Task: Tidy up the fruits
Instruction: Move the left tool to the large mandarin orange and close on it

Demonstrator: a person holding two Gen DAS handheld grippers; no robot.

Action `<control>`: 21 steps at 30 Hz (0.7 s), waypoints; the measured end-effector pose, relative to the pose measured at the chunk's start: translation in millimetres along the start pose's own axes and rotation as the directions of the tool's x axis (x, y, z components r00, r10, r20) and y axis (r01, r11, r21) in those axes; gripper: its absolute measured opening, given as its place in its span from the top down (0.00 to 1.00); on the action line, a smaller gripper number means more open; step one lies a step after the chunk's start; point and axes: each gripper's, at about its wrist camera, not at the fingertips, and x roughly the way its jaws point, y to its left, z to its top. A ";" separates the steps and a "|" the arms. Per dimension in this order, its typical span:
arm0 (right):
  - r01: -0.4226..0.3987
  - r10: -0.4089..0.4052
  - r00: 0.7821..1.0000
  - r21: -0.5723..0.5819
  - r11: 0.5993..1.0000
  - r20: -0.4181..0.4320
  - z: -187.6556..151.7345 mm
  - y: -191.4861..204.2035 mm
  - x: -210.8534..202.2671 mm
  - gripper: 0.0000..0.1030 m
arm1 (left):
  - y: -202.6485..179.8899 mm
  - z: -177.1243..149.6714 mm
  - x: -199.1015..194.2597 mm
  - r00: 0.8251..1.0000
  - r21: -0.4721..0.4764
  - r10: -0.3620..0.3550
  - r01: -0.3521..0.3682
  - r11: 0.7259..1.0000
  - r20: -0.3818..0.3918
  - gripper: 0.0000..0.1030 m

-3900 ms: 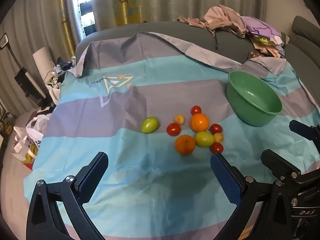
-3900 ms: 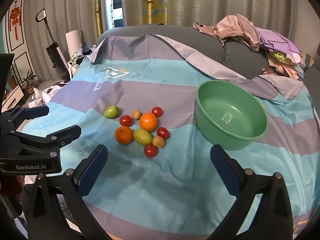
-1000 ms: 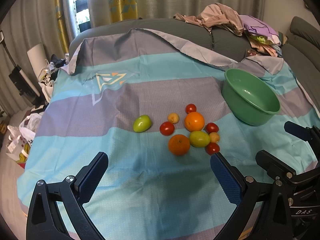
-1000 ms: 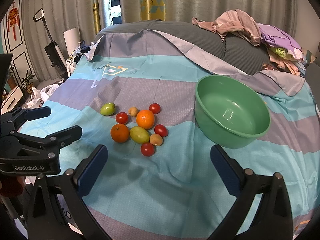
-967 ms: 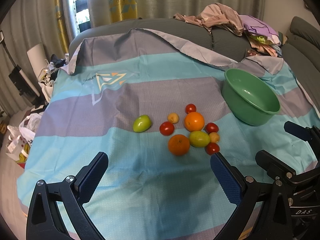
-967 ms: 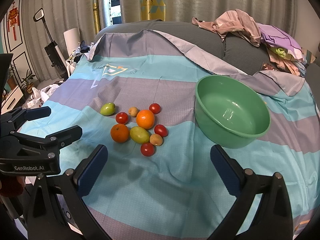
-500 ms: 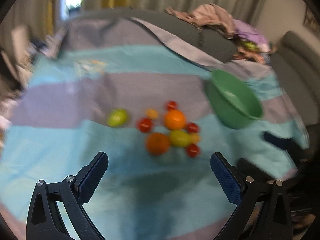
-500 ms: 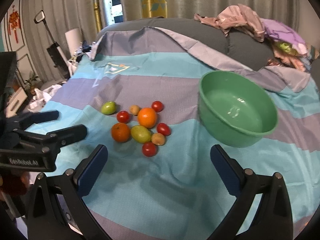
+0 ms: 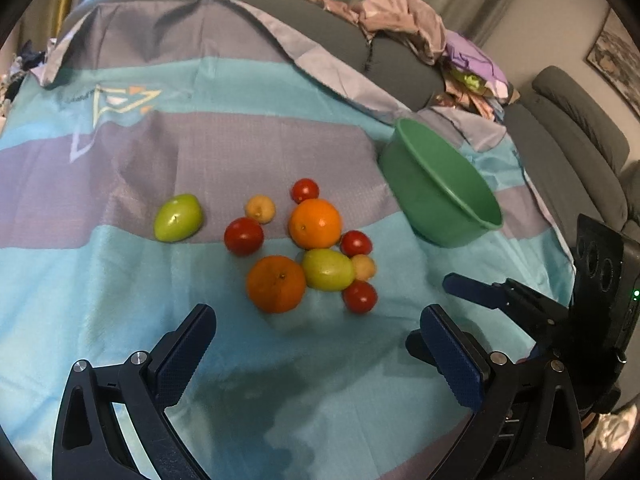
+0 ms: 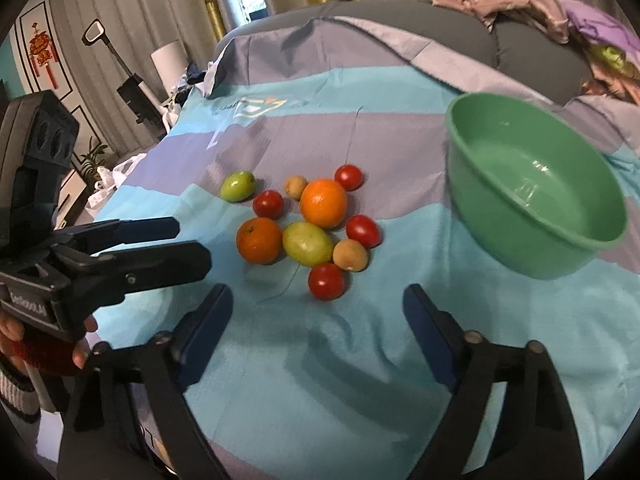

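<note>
A cluster of fruit lies on the striped cloth: two oranges, a green fruit, several red tomatoes and small peach-coloured fruits. Another green fruit lies apart at the left. The empty green bowl stands to the right of the cluster. My left gripper is open, just short of the near orange. My right gripper hovers before the nearest tomato; its jaws are closing with nothing between them.
A heap of clothes lies on the grey sofa back behind the cloth. A grey armchair stands at the right. An upright vacuum and bags are on the floor beyond the cloth's left edge.
Both grippers have come down and tipped toward the fruit, which now looks larger. The right gripper's jaws have narrowed. The left view has swung right.
</note>
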 end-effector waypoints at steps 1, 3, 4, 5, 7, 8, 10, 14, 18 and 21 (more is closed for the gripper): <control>-0.031 0.031 0.999 0.008 0.999 -0.007 0.0 -0.2 4.3 0.27 | 1.5 1.1 1.1 1.000 -0.004 -0.013 0.013 1.000 0.003 0.01; -0.088 0.089 0.996 0.023 0.996 -0.018 1.4 0.4 11.5 0.31 | 5.3 4.3 5.3 1.000 -0.006 -0.012 0.012 1.000 -0.003 0.03; -0.105 0.106 0.994 0.025 0.994 -0.023 2.1 1.0 13.9 0.32 | 7.3 6.0 8.1 1.000 -0.005 -0.001 0.000 1.000 -0.007 0.04; -0.126 0.126 0.992 0.022 0.992 -0.029 2.6 3.8 17.7 0.36 | 9.4 7.5 12.1 1.000 0.001 0.016 -0.016 1.000 -0.018 0.07; -0.166 0.167 0.985 0.019 0.986 -0.040 3.2 10.2 25.7 0.42 | 12.0 9.9 19.2 0.999 0.012 0.032 -0.032 0.999 -0.042 0.15; -0.184 0.185 0.981 0.020 0.983 -0.050 3.1 12.6 29.2 0.43 | 14.8 11.4 24.4 0.998 0.009 0.030 -0.030 1.000 -0.062 0.21; -0.205 0.206 0.976 0.024 0.978 -0.072 4.7 17.7 40.6 0.46 | 21.2 12.9 31.8 0.996 -0.017 0.019 -0.021 1.000 -0.091 0.23; -0.213 0.215 0.970 0.035 0.976 -0.109 9.4 25.1 62.9 0.51 | 24.0 15.8 38.4 0.994 -0.007 0.041 -0.042 0.999 -0.104 0.25; -0.186 0.189 0.974 0.038 0.982 -0.125 14.8 29.3 74.6 0.57 | 34.8 17.8 45.3 0.991 -0.057 0.001 -0.009 0.998 -0.134 0.31; -0.166 0.169 0.978 0.037 0.985 -0.122 19.4 30.4 80.9 0.58 | 39.3 19.7 49.5 0.989 -0.074 -0.003 -0.008 0.997 -0.147 0.33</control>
